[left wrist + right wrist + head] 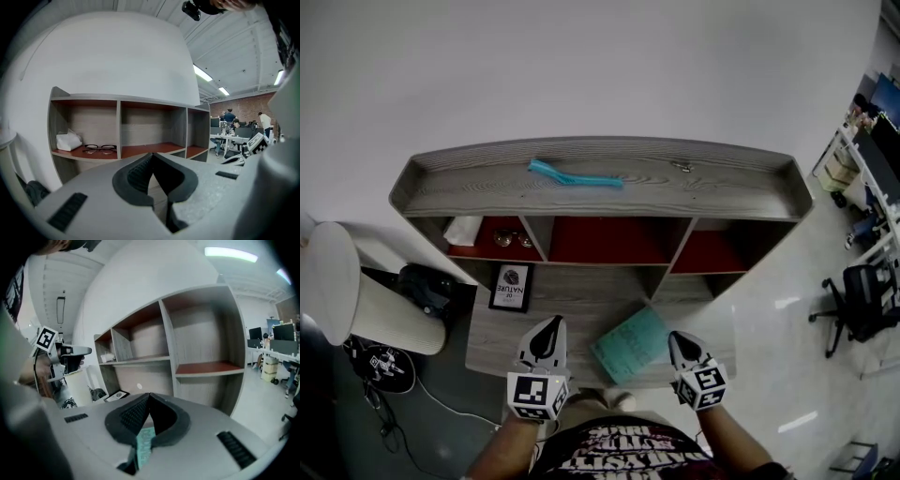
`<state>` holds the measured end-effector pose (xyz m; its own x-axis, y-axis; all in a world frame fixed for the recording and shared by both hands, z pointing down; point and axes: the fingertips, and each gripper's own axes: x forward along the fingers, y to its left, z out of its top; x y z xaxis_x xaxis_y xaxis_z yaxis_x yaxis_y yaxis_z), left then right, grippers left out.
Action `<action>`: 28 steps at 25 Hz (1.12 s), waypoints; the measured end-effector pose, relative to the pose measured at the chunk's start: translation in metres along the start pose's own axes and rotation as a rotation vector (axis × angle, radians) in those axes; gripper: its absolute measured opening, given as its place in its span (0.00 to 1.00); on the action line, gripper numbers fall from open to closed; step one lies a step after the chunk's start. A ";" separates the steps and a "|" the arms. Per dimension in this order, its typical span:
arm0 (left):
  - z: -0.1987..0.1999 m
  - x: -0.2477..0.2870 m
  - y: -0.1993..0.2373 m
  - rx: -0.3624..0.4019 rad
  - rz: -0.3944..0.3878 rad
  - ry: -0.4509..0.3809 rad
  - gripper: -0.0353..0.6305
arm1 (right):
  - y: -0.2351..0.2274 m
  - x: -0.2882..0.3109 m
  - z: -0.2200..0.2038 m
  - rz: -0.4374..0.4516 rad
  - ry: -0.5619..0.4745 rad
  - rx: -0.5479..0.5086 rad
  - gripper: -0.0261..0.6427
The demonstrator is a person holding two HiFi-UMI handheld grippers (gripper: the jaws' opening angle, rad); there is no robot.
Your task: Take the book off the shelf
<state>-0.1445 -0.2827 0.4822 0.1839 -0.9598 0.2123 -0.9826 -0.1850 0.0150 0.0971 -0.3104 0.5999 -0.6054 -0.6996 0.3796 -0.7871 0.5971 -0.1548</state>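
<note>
One thin teal book clamped by its edge in R gripper, tilted over lower ledge of grey wooden shelf unit, out front of red-floored compartments; L gripper pinched closed w/ nothing in it, near book

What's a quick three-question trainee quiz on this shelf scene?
1. True or false: the right gripper is shut on the teal book.
2. Which upper compartment of the shelf holds the glasses? A left, B middle, C right.
3. What does the left gripper hold?
Key: 1 true; 2 A; 3 nothing, its jaws are shut and empty.
</note>
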 end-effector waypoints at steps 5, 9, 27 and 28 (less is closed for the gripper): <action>0.008 -0.009 -0.005 0.023 0.014 -0.029 0.06 | 0.014 -0.014 0.041 0.039 -0.065 -0.061 0.04; 0.013 -0.016 -0.007 0.035 0.019 -0.046 0.06 | 0.027 -0.025 0.075 0.078 -0.102 -0.100 0.04; 0.034 -0.012 -0.031 0.064 -0.007 -0.071 0.06 | 0.034 -0.042 0.100 0.088 -0.141 -0.068 0.04; 0.033 -0.012 -0.032 0.066 -0.010 -0.067 0.06 | 0.034 -0.042 0.098 0.091 -0.146 -0.065 0.04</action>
<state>-0.1141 -0.2721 0.4471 0.1972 -0.9694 0.1464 -0.9774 -0.2061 -0.0482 0.0842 -0.2993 0.4892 -0.6882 -0.6883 0.2295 -0.7219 0.6814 -0.1210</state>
